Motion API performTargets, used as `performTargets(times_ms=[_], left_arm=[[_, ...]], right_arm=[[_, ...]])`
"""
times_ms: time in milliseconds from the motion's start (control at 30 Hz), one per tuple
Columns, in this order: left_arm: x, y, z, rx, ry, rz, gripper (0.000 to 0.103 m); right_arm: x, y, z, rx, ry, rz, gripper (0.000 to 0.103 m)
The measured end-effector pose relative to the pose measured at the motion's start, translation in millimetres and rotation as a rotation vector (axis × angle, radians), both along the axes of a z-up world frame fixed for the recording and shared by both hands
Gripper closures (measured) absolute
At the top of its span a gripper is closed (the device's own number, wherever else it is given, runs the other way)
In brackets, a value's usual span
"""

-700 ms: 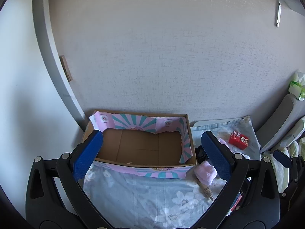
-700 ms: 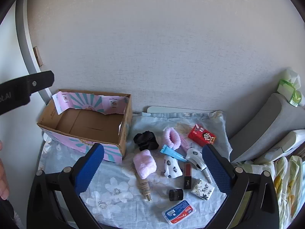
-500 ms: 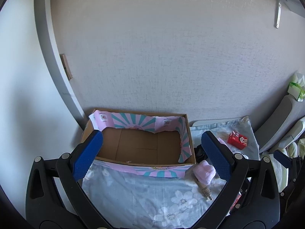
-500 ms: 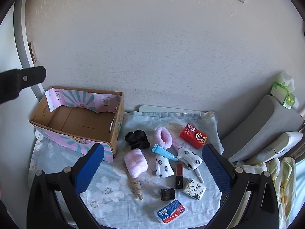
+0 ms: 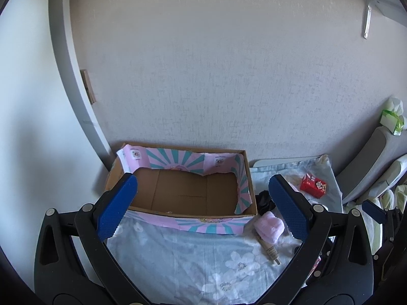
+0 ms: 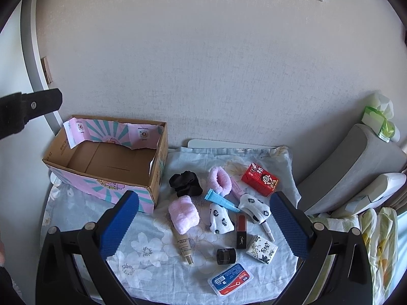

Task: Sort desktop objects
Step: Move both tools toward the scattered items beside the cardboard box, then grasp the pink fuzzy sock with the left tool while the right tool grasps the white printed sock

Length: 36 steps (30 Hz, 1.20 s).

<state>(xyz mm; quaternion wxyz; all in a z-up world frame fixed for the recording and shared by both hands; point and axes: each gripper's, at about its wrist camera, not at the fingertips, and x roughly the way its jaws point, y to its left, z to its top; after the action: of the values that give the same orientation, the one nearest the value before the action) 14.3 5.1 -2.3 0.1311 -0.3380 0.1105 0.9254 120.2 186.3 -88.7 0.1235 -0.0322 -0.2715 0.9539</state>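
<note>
An empty cardboard box [image 6: 106,162] with pink and teal paper lining sits at the left on a floral cloth; it also shows in the left wrist view [image 5: 185,190]. Right of it lie several small items: a black scrunchie [image 6: 185,182], a pink fluffy band [image 6: 219,179], a pink folded towel [image 6: 183,214], a red carton [image 6: 260,179], a blue tube [image 6: 220,201], a lipstick [image 6: 240,231], a beige tube [image 6: 183,247], a dark jar [image 6: 226,256] and a blue-red floss case [image 6: 230,279]. My left gripper [image 5: 202,203] is open above the box's front. My right gripper [image 6: 204,223] is open above the items.
A textured wall stands right behind the table. Grey cushions [image 6: 353,167] and bedding [image 6: 379,244] crowd the right side. A green-white tissue pack [image 6: 379,119] rests on the cushion. The left gripper's black body [image 6: 28,109] shows at the left edge of the right wrist view.
The right gripper has shifted right and pulled back a little, so the box and items slid left in its view. The left gripper has barely moved. Both stay open.
</note>
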Motion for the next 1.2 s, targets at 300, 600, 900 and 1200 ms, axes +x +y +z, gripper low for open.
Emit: performTargets(times_ms=[300, 600, 900, 1200], left_arm=[[10, 0, -4, -0.017, -0.004, -0.044, 0.0], [14, 7, -14, -0.039, -0.03, -0.114, 0.0], [18, 24, -64, -0.076, -0.149, -0.153, 0.0], [32, 65, -140, -0.134, -0.181, -0.198, 0.0]], right_arm=[[4, 1, -4, -0.018, -0.024, -0.001, 0.0], [11, 15, 4, -0.051, -0.023, 0.006, 0.0], [24, 72, 33, -0.022, -0.019, -0.018, 0.0], [1, 145, 41, -0.023, -0.138, -0.022, 0.0]])
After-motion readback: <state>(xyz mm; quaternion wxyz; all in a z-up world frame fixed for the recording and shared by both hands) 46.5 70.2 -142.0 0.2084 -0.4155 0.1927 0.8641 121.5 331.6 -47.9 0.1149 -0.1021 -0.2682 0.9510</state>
